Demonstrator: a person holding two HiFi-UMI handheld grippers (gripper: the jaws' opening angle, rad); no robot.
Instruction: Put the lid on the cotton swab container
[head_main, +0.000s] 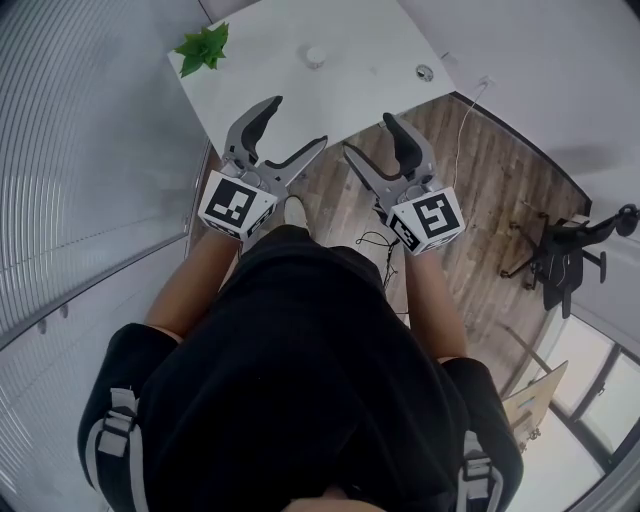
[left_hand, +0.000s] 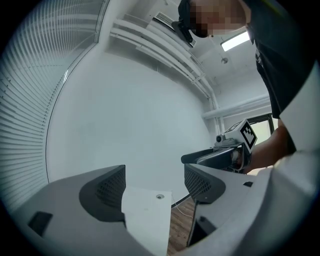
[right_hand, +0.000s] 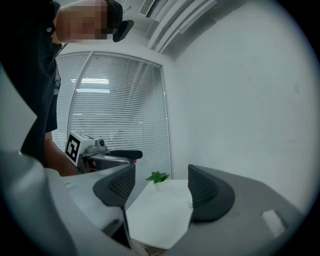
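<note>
On the white table (head_main: 300, 80) a small white round container (head_main: 316, 57) stands near the far edge. A small grey round piece (head_main: 425, 72), perhaps the lid, lies by the table's right edge and also shows in the left gripper view (left_hand: 159, 196). My left gripper (head_main: 295, 125) hovers above the table's near edge, open and empty (left_hand: 152, 187). The right gripper (head_main: 370, 135) is held beside it over the near right corner, also open and empty (right_hand: 161, 187). Both are well short of the two pieces.
A green potted plant (head_main: 205, 48) stands at the table's far left corner and shows in the right gripper view (right_hand: 158, 176). Window blinds run along the left. On the wooden floor (head_main: 470, 190) at the right are a cable and a black office chair (head_main: 570, 250).
</note>
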